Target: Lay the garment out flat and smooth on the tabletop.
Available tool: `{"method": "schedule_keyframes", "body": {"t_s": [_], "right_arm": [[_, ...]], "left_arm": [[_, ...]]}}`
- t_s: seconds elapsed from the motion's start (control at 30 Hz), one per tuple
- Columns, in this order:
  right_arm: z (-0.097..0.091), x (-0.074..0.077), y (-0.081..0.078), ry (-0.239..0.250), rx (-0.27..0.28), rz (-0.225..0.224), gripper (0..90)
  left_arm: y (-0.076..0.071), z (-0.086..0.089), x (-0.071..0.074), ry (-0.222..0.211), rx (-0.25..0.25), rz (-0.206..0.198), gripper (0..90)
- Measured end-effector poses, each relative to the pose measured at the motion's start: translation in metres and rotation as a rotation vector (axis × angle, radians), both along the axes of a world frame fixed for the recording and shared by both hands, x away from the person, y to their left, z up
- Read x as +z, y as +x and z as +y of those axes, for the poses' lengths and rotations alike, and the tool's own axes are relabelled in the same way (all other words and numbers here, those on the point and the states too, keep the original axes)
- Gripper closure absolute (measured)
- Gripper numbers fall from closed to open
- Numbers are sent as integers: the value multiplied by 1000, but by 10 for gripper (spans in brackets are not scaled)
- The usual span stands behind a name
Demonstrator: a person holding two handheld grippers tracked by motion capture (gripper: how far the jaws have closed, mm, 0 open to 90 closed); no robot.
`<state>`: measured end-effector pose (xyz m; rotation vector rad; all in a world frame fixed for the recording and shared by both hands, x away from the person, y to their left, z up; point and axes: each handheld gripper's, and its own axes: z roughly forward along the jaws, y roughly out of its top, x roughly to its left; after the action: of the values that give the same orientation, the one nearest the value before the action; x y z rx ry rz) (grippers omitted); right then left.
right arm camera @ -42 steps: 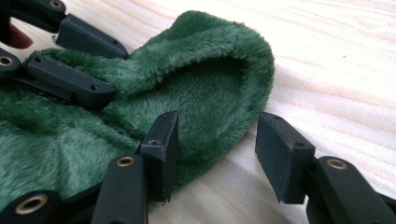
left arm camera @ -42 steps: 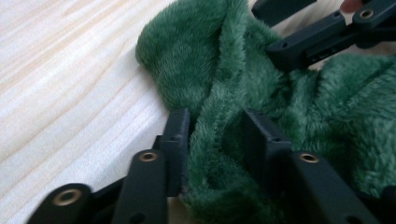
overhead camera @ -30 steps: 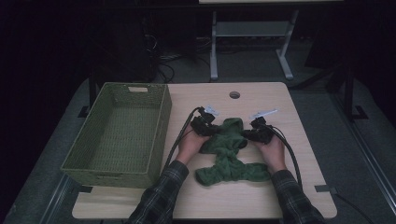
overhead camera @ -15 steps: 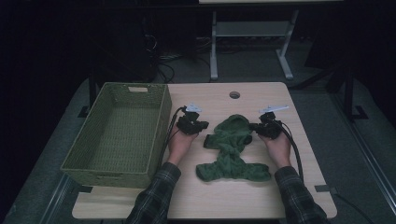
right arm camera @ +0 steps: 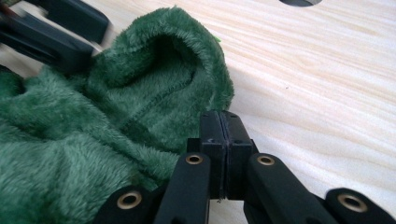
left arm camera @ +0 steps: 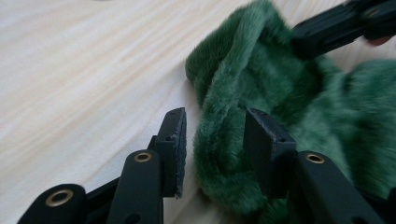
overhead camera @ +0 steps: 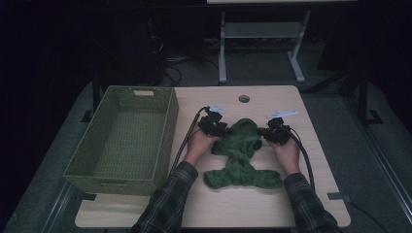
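garment: green fleece hooded garment (overhead camera: 240, 155) lies flat mid-table (overhead camera: 311, 204), hood away from the person, long axis running toward them | left gripper (left arm camera: 212, 149): jaws just opening, spread about a fold at the hood's left edge, not pressing | right gripper (right arm camera: 219, 133): pressed together, empty, touching hood's right edge | wicker basket (overhead camera: 121, 141) to the left, left hand nearer | writing: none readable

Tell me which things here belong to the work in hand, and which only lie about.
In the work:
- green fleece
- left gripper, fleece edge between its fingers
- right gripper, shut

Only lying about:
- basket
- table
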<state>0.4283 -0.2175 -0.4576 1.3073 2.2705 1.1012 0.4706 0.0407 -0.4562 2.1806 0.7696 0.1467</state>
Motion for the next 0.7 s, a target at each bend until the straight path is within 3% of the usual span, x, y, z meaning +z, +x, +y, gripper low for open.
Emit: {"method": "schedule_keyframes", "body": {"t_s": [0.1, 0.13, 0.17, 0.2, 0.33, 0.43, 0.53, 0.7], "right_arm": [[0, 1, 0, 7, 4, -6, 891], [0, 2, -1, 15, 2, -2, 891], [-1, 5, -1, 24, 7, -14, 891], [-1, 7, -1, 24, 9, -21, 891], [-3, 8, 0, 22, 10, -44, 891], [-5, 3, 3, 41, -5, -19, 891], [-4, -7, 8, 52, -6, 11, 891], [6, -19, 12, 4, -17, 27, 887]], "left_arm": [[1, -3, -4, 25, -16, 18, 735], [1, -5, -7, 48, -20, 26, 735], [1, -5, -9, 64, -23, 37, 846], [1, -3, -8, 73, -20, 37, 860], [-1, 11, -3, 48, 42, -4, 874], [0, 27, -4, -21, 117, -23, 873], [2, 33, -11, -17, 137, -35, 873], [2, 29, -20, 20, 144, -64, 854]]}}
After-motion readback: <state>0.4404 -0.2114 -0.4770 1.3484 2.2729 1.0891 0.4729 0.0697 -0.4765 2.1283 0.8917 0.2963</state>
